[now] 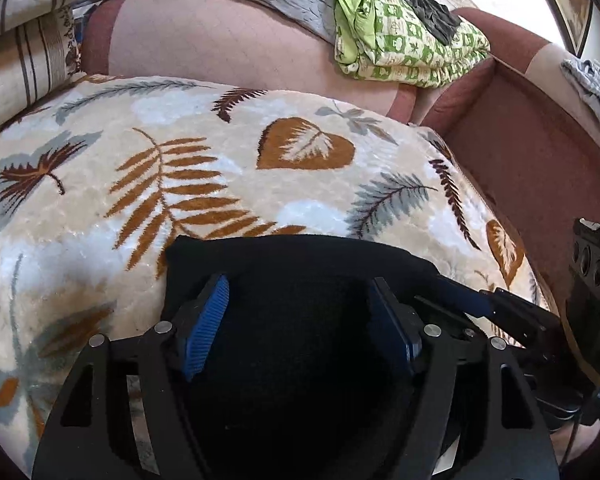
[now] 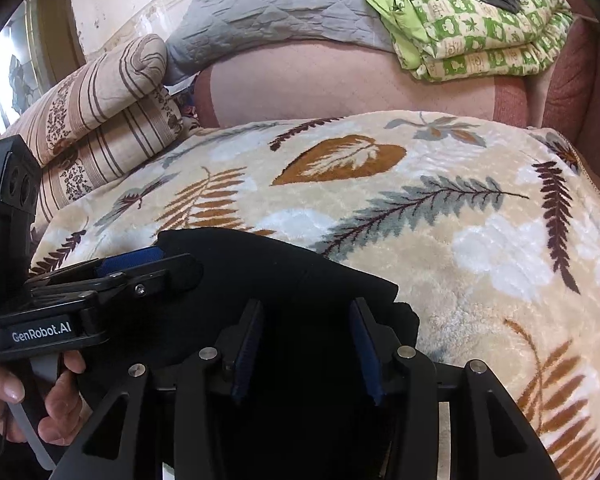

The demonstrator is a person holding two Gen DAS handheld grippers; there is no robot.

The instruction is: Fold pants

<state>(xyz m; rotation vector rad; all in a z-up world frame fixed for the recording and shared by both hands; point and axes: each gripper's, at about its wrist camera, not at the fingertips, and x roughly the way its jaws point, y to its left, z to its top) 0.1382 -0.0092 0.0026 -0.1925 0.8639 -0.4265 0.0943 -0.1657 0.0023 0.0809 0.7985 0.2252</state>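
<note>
The pants [image 1: 300,272], a compact black bundle, lie at the near edge of the leaf-patterned blanket [image 1: 204,120] that covers the sofa, directly under both tools. The left gripper [image 1: 300,320] stands with its jaws spread; its blue pads [image 1: 208,320] sit either side of the dark cloth with clear space between them, so nothing is pinched. The right gripper [image 2: 306,350] shows a narrower gap, pads apart and not pressing on the fabric as far as the right wrist view reveals, though the black cloth against the black fingers makes contact hard to rule out. The two tools work close together: the left gripper appears at the left edge of the right wrist view, held by a hand [image 2: 28,392], and its fingertip reaches over the bundle's far corner. Risks from here, as a judgement: with both jaws released, the top layer can spring back or slide on the plush pile, loosening the fold. A pad that drags while lifting away can snag the soft cloth and pull a layer open. The short spacing between the tools invites a collision if either swings sideways. The bundle's position at the near edge also allows it to slip off toward the person if nudged.
</note>
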